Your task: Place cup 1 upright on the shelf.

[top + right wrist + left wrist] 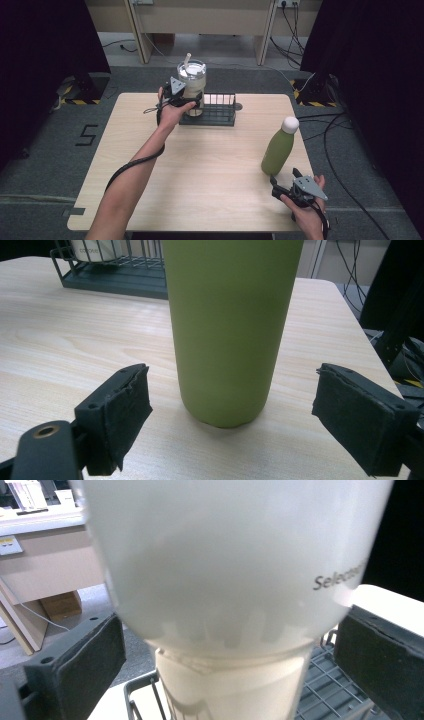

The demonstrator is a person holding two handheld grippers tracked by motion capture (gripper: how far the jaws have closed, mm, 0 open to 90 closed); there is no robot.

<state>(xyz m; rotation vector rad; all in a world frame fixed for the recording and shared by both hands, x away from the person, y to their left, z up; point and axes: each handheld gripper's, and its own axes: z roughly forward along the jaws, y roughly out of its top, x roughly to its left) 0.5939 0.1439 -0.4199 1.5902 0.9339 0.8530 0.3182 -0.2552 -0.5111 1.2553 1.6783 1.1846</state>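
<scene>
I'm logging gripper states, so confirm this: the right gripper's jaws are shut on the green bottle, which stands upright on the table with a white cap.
Not quite. The right gripper is open: in the right gripper view its jaws stand apart on either side of the green bottle with table showing in the gaps. The rest holds: the bottle stands upright on the table with a white cap.
</scene>
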